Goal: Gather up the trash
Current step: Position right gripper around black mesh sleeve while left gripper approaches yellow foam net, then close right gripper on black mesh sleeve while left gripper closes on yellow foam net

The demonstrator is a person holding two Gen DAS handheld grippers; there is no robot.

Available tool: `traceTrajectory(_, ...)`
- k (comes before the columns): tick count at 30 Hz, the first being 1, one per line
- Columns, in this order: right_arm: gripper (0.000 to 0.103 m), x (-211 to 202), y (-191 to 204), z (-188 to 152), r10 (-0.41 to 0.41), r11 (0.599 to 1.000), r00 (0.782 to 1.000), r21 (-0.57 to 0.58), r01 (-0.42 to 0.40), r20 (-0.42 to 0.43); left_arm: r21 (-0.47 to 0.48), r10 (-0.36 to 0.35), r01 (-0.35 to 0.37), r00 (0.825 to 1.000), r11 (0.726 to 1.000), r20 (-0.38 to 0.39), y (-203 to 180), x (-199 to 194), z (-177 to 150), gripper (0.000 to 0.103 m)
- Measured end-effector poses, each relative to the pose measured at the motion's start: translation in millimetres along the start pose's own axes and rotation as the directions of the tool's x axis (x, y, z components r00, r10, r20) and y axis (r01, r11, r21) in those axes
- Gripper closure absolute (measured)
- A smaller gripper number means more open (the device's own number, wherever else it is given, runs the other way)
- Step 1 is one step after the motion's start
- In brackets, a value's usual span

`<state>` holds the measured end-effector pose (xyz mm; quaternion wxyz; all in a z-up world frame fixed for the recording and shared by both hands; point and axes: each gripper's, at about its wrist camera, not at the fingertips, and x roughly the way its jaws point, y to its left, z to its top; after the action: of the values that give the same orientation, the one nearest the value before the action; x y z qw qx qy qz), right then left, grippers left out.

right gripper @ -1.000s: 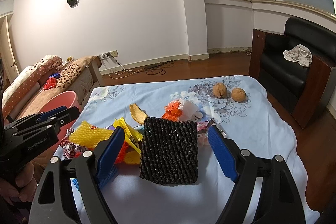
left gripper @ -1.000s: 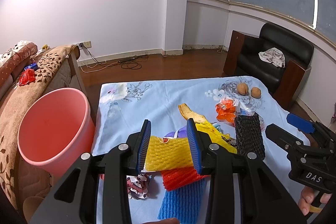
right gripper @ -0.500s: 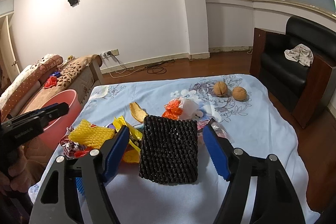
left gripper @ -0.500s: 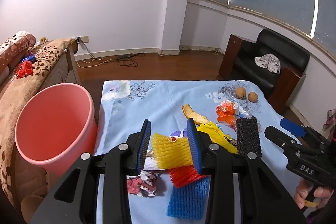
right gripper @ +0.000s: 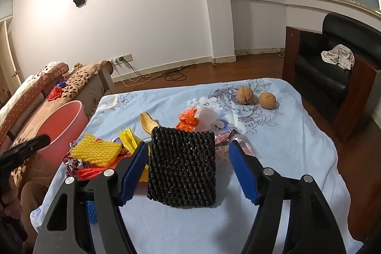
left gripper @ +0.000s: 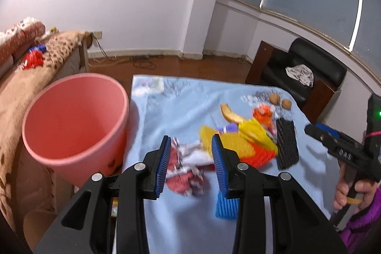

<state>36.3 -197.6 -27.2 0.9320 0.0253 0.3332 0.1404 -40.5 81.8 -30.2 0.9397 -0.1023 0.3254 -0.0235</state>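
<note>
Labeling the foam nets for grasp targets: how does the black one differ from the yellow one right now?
The black foam net is the bigger sheet in the right wrist view; the yellow foam net looks smaller. The black one sits between the right gripper's open fingers, with cloth around its near edge; the yellow one rests on the pile of other wrappers toward the pink bucket. The left gripper brackets neither. Both share a ribbed mesh texture, ungripped.

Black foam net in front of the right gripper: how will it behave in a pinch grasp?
The black foam net looks like an open mesh sleeve, so probably very light and squashy, collapsing between the right gripper's open jaws. Its ribbed surface likely grips the pads rather than slipping. It lies flat on the cloth, so rolling seems unlikely.
</note>
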Motion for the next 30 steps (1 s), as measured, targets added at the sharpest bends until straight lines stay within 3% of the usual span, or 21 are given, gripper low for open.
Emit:
traceTrajectory(8, 0.034, 6, -3, -2, 0.0, 1.0, 1.0, 0.0, 0.0, -0.013, 0.036, -0.06, 0.063, 0.996, 0.997, -0.066, -20, 19, -7, 0.067)
traceTrajectory(18, 0.034, 15, -10, -5, -0.006, 1.0, 0.999, 0.018, 0.006, -0.038, -0.005, -0.041, 0.041, 0.993, 0.999, -0.113, -20, 47, -6, 0.067)
traceTrajectory(22, 0.034, 19, -13, -7, -0.004, 1.0, 0.999, 0.025, 0.006, -0.054, -0.001, -0.057, 0.057, 0.99, 0.998, -0.126, -22, 53, -5, 0.089)
traceTrajectory(30, 0.034, 28, -20, -11, 0.004, 0.999, 0.996, 0.047, 0.0, -0.091, 0.0, -0.074, 0.074, 0.995, 0.997, -0.07, -25, 43, -3, 0.095)
